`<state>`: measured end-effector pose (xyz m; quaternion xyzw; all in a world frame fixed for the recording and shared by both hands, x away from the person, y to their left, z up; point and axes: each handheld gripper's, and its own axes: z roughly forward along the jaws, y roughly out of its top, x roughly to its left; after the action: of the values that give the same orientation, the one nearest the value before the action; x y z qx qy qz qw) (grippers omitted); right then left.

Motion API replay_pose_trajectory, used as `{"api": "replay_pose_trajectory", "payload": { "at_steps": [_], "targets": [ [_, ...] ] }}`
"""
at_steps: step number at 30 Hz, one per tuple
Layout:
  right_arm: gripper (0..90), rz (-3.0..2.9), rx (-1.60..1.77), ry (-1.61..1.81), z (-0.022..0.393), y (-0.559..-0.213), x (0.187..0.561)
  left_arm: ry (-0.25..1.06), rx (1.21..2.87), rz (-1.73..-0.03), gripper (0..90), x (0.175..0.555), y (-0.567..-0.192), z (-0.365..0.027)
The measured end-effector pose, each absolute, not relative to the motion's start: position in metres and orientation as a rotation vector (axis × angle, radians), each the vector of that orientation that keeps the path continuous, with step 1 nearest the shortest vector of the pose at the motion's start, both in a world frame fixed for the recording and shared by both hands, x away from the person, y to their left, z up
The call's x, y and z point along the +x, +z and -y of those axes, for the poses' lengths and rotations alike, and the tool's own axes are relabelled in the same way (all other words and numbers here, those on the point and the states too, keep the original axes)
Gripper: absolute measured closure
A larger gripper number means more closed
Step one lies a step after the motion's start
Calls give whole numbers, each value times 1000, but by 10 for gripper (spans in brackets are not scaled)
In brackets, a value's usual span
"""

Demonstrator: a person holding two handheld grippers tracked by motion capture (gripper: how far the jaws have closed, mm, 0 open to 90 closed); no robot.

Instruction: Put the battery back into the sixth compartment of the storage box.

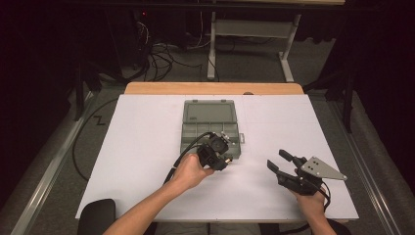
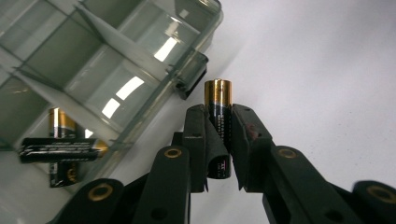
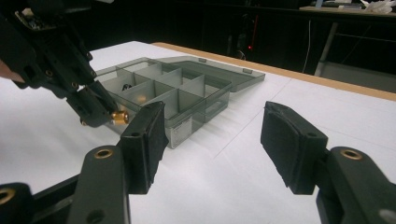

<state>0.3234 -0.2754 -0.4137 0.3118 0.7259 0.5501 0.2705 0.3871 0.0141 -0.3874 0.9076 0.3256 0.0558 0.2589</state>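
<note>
From the high view, the left claw [image 1: 226,157] hangs just off the near right corner of the organizer box [image 1: 210,129], which sits open near the middle of the white counter [image 1: 137,147] with its lid folded back. The right claw [image 1: 280,162] rests low on the counter well to the right, apart from the box.

In the left gripper view, the left claw [image 2: 219,140] pinches a battery [image 2: 218,105] across the black part of its body, the gold-coloured end standing up past the pads. The box corner and its latch [image 2: 192,74] lie just beside it. Two more batteries [image 2: 63,149] lie crossed in one compartment of the box.

In the right gripper view, the right claw [image 3: 212,140] stands spread wide with nothing between its pads. Beyond it the left claw carries the battery's gold tip [image 3: 119,116] near the box's near wall.

The battery looks stiff, dense for its size and smooth-skinned, so it may twist or slide if pinched near an end. A hold across the middle of the barrel, as here, seems soundest. It looks sturdy enough for a short drop into a compartment.
</note>
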Motion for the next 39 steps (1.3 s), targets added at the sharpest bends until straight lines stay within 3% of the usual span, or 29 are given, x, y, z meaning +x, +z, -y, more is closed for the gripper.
{"api": "replay_pose_trajectory", "payload": {
  "at_steps": [39],
  "targets": [
    [421,-1956,842,1479,275,-414,323,250,2380,-1078,761,431,-373,-54]
  ]
}}
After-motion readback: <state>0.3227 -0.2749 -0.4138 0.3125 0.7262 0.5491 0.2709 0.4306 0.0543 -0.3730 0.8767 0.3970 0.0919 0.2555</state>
